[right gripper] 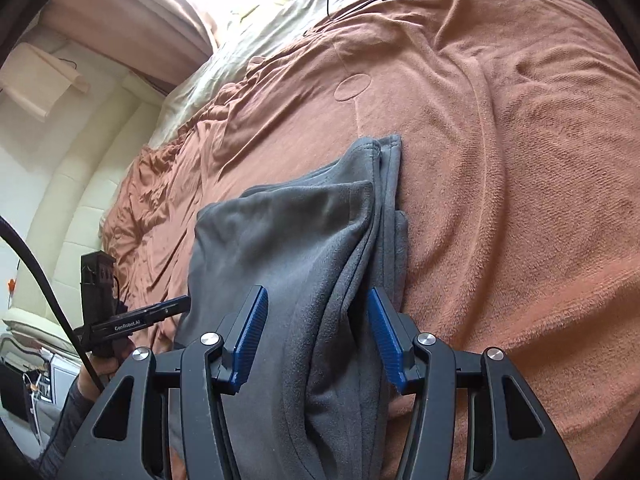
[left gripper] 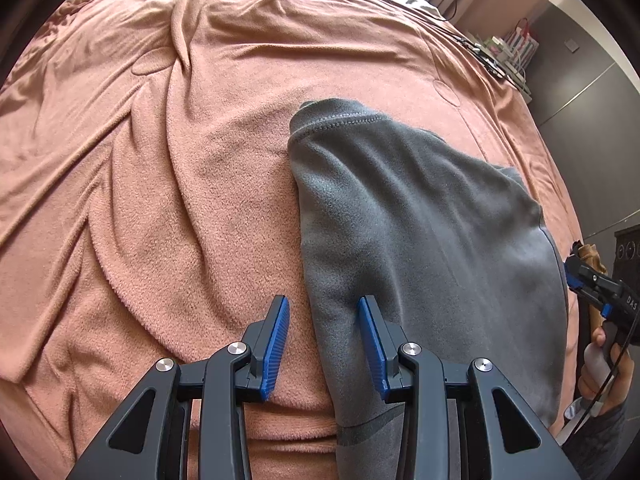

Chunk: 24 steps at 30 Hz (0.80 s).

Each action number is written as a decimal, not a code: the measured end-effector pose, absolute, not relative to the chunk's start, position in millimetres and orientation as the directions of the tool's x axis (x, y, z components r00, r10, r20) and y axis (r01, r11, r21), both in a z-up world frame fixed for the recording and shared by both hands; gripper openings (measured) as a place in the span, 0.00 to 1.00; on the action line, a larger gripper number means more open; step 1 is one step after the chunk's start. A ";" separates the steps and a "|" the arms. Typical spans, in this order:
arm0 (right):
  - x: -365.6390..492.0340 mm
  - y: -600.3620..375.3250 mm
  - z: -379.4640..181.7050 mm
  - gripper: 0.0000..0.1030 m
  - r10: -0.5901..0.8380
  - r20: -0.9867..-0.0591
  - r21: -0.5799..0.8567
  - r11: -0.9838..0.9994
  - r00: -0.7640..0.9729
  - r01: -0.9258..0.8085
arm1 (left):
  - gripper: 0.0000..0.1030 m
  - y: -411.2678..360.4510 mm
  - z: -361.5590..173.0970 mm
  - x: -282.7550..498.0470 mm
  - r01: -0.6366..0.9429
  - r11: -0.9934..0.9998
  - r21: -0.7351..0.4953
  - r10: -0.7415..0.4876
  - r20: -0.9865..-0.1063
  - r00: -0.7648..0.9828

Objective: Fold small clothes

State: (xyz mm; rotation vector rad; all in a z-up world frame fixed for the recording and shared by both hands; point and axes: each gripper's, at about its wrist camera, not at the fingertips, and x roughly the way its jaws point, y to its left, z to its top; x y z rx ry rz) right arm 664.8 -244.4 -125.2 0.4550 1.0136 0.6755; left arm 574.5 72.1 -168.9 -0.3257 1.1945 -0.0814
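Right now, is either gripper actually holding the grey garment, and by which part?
Nothing is held. The left gripper stands open astride the grey garment's left edge; the right gripper stands open over its layered right edge.

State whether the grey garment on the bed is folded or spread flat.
Folded: the grey garment lies doubled over, several stacked layer edges showing along its right side on the blanket.

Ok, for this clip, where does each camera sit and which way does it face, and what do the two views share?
Left wrist: sits on the left tongs, looking forward and down past its open fingers at the grey garment's left edge on the pink blanket; the right tongs and a hand show at far right.
Right wrist: sits on the right tongs, open over the garment's layered edge; the left tongs and a sleeve show at lower left.
Shared: garment, blanket, each other's tongs.
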 end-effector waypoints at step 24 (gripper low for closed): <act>700.0 -230.4 -103.5 0.05 0.649 -0.612 0.552 0.759 0.452 -0.344 | 0.37 81.3 -164.6 596.3 -0.085 0.929 -0.360 -0.286 -0.844 0.455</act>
